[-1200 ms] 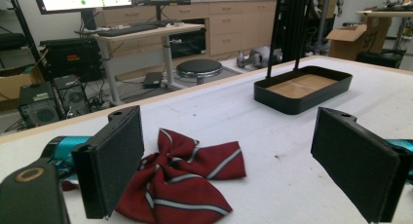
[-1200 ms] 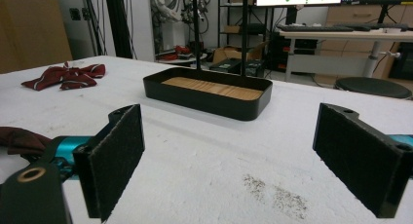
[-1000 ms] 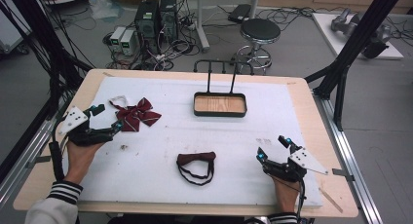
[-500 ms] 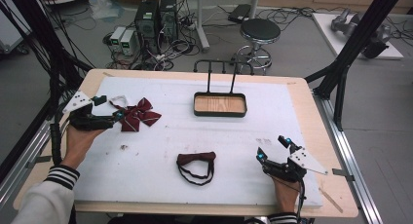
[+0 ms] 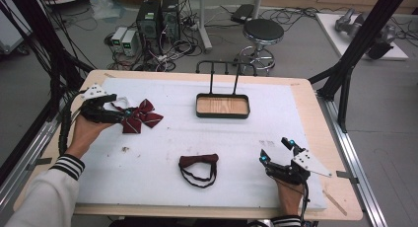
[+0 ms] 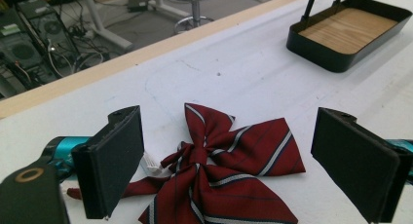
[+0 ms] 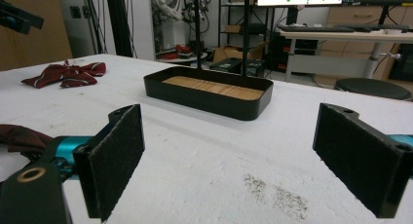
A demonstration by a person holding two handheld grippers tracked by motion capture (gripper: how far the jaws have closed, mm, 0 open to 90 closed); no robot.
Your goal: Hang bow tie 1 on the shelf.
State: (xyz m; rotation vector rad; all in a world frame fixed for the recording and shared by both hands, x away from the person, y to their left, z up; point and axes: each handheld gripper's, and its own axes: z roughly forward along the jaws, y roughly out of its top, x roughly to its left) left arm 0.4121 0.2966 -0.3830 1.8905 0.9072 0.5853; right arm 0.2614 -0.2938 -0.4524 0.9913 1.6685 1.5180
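Observation:
A dark red striped bow tie (image 5: 141,117) (image 6: 229,177) lies on the white mat at the far left. My left gripper (image 5: 120,110) (image 6: 229,124) is open, with its jaws on either side of the bow, and I cannot tell if they touch it. A plain maroon bow tie (image 5: 198,161) with a looped black strap lies at the front middle. My right gripper (image 5: 277,151) (image 7: 229,119) stays open near the front right, with nothing between its jaws. From there the maroon bow (image 7: 20,136) lies to its left and the striped bow (image 7: 65,74) far off.
A black tray (image 5: 223,114) (image 7: 204,104) (image 6: 316,51) with a wooden floor and two upright rods stands at the back middle. A small white piece (image 5: 120,100) lies beside the striped bow. The mat's edges run close to both hands. A dark smudge (image 7: 277,195) marks the mat.
My left gripper has moved away from the person and to the right, up to the striped bow tie. The right gripper and the maroon bow have stayed still.

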